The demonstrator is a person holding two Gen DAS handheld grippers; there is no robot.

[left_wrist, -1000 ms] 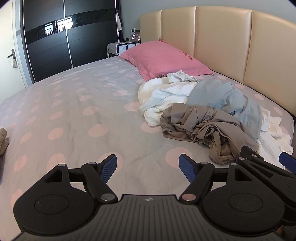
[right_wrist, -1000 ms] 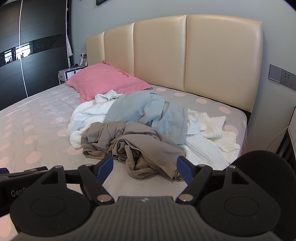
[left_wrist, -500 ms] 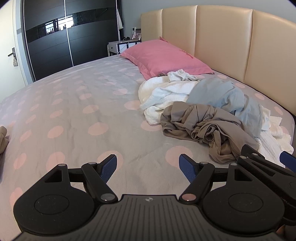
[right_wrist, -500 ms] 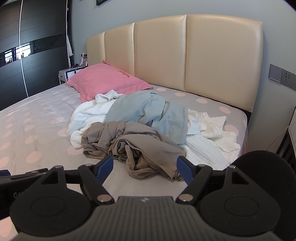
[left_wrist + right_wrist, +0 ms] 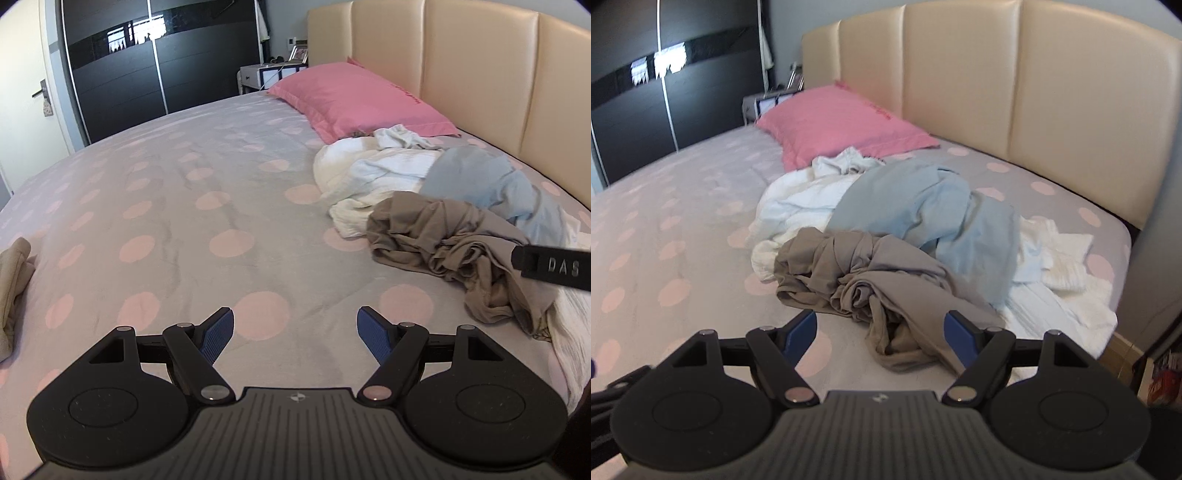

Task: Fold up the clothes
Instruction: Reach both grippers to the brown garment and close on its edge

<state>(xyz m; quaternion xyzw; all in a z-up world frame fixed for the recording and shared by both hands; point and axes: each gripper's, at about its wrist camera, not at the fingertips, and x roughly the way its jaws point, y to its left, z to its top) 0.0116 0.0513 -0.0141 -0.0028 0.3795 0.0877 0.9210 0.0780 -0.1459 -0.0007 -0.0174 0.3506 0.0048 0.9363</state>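
On the bed, grey sheet with pink dots, a crumpled heap of clothes lies near the headboard, just below the pink pillow. None of it is folded: white garments underneath, a light blue garment across the middle, a taupe garment bunched at the near edge. Another beige piece sits well apart at the left margin; folded or not, cannot tell.

Change over the last second: the right gripper has pushed forward and lower; the taupe garment now fills its view, one wad lying between the wide-spread jaws, nothing clamped. Its body now crosses the left view over the heap. The left gripper, jaws wide and empty, hangs over bare sheet, having advanced a little.

Judgement: a reach for the taupe garment, to draw it out onto the bare sheet.
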